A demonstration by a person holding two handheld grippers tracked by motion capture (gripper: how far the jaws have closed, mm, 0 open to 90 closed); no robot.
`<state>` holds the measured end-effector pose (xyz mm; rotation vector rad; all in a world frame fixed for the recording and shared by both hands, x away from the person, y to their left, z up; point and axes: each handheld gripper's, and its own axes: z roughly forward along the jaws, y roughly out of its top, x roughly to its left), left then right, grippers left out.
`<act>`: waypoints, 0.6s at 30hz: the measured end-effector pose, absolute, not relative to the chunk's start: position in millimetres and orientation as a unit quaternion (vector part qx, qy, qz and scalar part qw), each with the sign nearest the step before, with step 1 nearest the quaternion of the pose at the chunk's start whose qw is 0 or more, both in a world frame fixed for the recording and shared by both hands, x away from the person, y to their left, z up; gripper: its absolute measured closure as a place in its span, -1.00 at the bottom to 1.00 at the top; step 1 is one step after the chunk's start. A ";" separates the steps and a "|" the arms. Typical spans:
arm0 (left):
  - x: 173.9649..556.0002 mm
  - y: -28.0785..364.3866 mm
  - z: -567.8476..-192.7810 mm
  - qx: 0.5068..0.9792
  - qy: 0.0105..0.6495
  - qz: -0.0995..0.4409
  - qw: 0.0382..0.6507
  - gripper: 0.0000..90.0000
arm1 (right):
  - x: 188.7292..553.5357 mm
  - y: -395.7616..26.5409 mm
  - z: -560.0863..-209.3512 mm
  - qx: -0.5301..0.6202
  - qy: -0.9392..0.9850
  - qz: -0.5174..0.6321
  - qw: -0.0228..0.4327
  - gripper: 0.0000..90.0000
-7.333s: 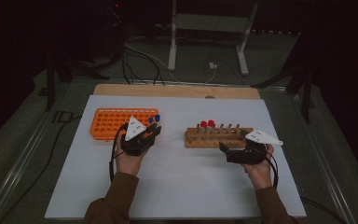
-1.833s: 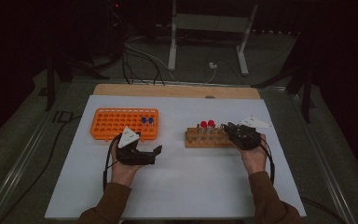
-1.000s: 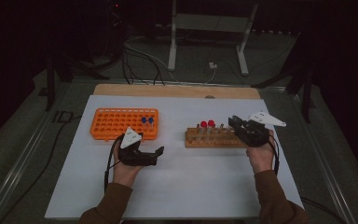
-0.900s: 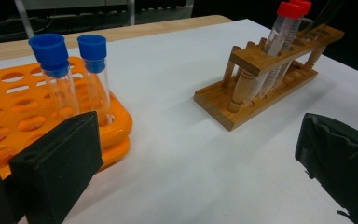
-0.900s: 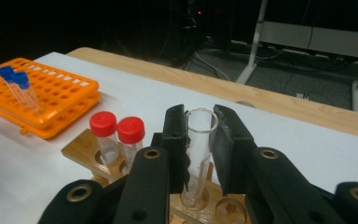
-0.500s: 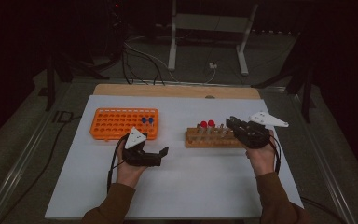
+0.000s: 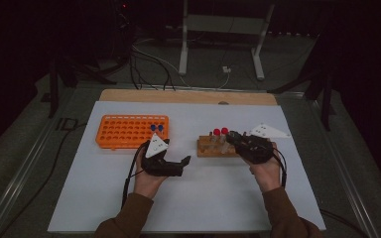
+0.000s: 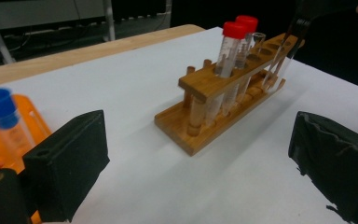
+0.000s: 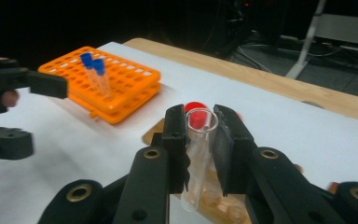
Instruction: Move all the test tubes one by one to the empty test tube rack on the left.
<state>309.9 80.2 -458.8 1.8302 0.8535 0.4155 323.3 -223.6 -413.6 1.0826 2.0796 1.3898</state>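
A wooden tube rack (image 7: 207, 149) stands right of centre with two red-capped tubes (image 7: 220, 132) at its left end. My right gripper (image 7: 233, 139) hovers over this rack, shut on a clear uncapped tube (image 9: 196, 163) held upright between its pads. My left gripper (image 7: 184, 167) sits left of the rack and points at it. Its jaws stand wide apart and have just been closing slightly, with nothing between them. In the left gripper view the rack (image 8: 214, 116) lies ahead, and the held tube (image 8: 279, 65) hangs tilted over its far end.
An orange tube rack (image 7: 129, 131) stands at the left on the white table top (image 7: 203, 198), with two blue-capped tubes (image 7: 156, 128) at its right end. A wooden strip (image 7: 188, 96) edges the far side. Cables and a stand lie on the floor beyond.
My left hand has shifted right, toward the wooden rack. My right gripper has drifted a little left over the rack with the clear tube in it.
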 end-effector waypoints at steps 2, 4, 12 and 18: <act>310.3 74.8 -457.9 0.763 0.352 0.173 0.515 -0.87 | 322.6 -218.9 -414.5 0.385 0.749 0.500 0.202 0.69; 310.4 69.4 -457.6 0.765 0.348 0.176 0.512 -0.85 | 321.9 -213.9 -415.4 0.382 0.752 0.501 0.196 0.69; 311.0 51.3 -458.0 0.768 0.337 0.179 0.514 -0.71 | 321.8 -197.3 -419.1 0.370 0.760 0.503 0.179 0.69; 310.6 37.3 -457.5 0.773 0.326 0.183 0.512 -0.64 | 320.6 -185.6 -421.9 0.363 0.766 0.504 0.167 0.69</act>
